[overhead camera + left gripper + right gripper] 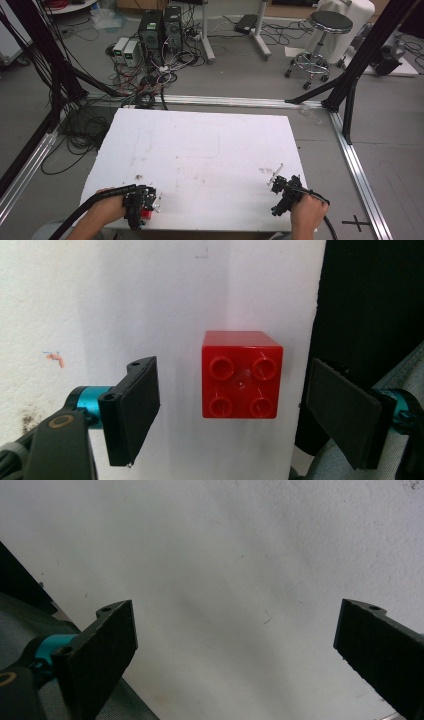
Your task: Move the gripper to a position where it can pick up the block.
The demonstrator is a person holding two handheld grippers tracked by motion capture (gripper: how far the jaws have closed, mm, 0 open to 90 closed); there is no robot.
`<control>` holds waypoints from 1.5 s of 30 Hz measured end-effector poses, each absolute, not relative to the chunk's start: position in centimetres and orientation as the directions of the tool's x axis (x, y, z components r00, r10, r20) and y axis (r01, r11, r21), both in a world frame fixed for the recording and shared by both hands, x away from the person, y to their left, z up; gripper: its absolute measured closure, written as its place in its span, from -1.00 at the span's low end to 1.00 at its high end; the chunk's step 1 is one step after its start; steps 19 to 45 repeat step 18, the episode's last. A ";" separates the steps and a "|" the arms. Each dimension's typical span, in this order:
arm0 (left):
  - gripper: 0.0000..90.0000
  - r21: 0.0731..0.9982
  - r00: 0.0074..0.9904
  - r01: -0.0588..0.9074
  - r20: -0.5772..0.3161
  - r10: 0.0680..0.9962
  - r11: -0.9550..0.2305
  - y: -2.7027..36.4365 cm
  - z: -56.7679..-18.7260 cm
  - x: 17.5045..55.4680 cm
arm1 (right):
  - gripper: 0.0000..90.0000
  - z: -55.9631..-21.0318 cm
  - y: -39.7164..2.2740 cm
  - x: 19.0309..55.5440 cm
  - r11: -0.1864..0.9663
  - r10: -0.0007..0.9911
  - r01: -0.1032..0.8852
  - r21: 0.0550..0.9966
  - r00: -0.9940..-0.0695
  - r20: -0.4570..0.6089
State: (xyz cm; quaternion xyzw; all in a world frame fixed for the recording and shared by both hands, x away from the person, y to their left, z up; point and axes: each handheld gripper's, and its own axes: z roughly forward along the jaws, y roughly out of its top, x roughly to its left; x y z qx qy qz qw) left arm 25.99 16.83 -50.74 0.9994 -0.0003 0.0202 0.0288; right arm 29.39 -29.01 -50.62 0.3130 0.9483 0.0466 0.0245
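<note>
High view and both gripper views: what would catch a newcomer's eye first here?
The red brick stands out: studs up, near the white table's front edge, sitting between the open jaws of the left gripper, touching neither pad. In the high view it peeks out red under that gripper at the table's near left corner. The right gripper, also open, hangs over bare table at the near right corner.

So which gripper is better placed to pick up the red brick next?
Left. The left gripper hangs open with the red brick between its jaws, near the table edge. The right gripper is open over bare table.
</note>
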 end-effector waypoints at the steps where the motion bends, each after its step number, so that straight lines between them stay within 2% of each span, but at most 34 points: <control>1: -0.52 0.056 0.999 -0.002 0.035 0.000 -0.998 16.8 -51.0 26.1 | -0.93 -50.6 -29.1 29.4 0.802 0.593 0.588 0.105 -0.805 -0.018; 45: -0.52 0.037 1.000 -0.006 0.026 -0.005 -0.999 16.6 -51.5 26.1 | -0.93 -50.6 -29.0 29.4 0.803 0.592 0.587 0.104 -0.806 -0.019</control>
